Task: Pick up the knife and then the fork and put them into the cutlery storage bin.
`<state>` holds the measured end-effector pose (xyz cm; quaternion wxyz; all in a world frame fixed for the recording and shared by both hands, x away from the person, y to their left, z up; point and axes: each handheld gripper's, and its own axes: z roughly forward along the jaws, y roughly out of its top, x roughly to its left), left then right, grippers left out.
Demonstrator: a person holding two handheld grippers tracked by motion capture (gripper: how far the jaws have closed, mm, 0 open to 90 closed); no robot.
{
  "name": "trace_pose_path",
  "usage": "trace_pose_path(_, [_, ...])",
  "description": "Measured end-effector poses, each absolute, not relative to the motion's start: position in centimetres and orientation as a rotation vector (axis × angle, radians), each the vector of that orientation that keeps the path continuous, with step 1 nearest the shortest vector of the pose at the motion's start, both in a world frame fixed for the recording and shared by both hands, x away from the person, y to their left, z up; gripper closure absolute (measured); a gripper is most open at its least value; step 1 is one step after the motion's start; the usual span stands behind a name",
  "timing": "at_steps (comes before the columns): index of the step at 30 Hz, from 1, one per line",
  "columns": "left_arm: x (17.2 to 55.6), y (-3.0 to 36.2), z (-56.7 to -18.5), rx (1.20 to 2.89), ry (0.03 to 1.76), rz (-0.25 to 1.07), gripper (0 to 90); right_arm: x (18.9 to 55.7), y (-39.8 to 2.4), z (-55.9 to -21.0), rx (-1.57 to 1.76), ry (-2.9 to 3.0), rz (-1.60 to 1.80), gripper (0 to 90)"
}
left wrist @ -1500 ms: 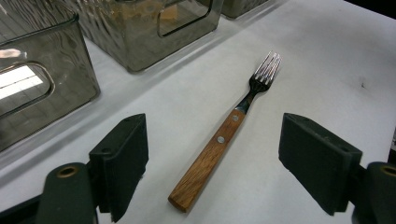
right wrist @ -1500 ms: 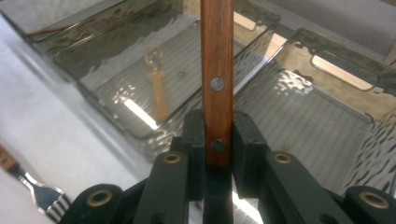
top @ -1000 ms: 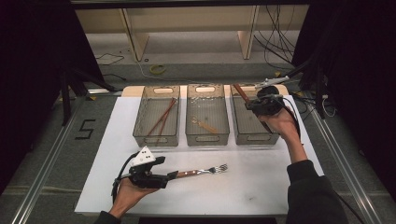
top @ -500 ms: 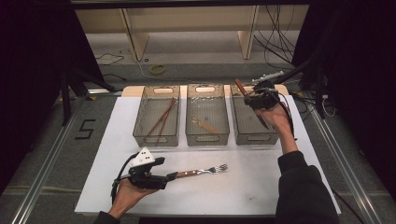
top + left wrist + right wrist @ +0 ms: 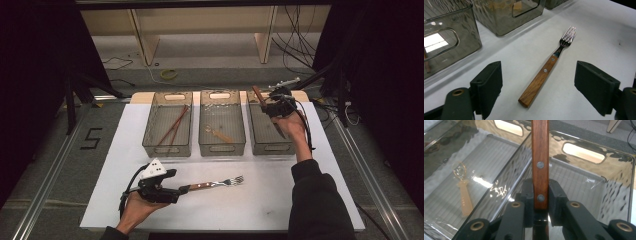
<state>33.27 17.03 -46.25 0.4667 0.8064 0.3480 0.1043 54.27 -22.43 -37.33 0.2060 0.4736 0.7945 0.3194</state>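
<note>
Over the far end of the right-hand bin (image 5: 270,131), the right claw (image 5: 272,107) is clenching a wooden-handled utensil (image 5: 540,160), its pads pressing on both sides of the handle just by the lower of two metal rivets. The handle is sticking straight out beyond the claw tips, above the ribbed floor of that clear bin. To one side of this claw, in the middle bin (image 5: 222,129), a pale wooden piece (image 5: 464,195) with a wire loop is lying flat; faint lettering is running along it, too small to read.

Near the front edge of the white surface (image 5: 260,200), the left claw (image 5: 537,87) is standing released, jaws wide apart. A fork (image 5: 546,71) with a riveted wooden handle is lying flat on the surface between and just ahead of the jaws, touching neither, tines pointing away from the claw. Beyond this claw, chopsticks (image 5: 172,125) are resting in the left bin (image 5: 167,131). A "5" (image 5: 91,138) is marked on the floor off the surface's left edge.
</note>
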Motion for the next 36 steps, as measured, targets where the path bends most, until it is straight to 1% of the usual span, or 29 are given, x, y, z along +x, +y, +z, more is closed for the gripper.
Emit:
trace_pose_path(20, [33.3, 16.9, -46.5, 1.996, 0.852, 0.247, 21.3, 55.1, -21.8, -39.4, 1.403, 2.217, 0.847, 76.5])
trace_pose_path(22, [33.3, 16.9, -46.5, 1.997, 0.852, 0.247, 21.3, 55.1, -21.8, -39.6, 1.423, 2.217, 0.856, 69.6])
trace_pose_path(26, [33.3, 17.0, -46.5, 1.998, 0.851, 0.249, 21.3, 55.0, -21.7, -39.4, 1.422, 2.231, 0.866, 60.0])
trace_pose_path(29, [33.4, 17.1, -46.5, 1.999, 0.849, 0.253, 21.2, 54.7, -21.7, -38.9, 1.408, 2.229, 0.876, 55.5])
trace_pose_path(31, [33.4, 17.1, -46.5, 1.998, 0.855, 0.252, 21.1, 54.4, -21.8, -38.6, 1.397, 2.23, 0.888, 50.4])
trace_pose_path(36, [33.5, 17.2, -46.5, 2.012, 0.852, 0.251, 21.0, 52.9, -21.8, -37.8, 1.333, 2.243, 0.932, 45.2])
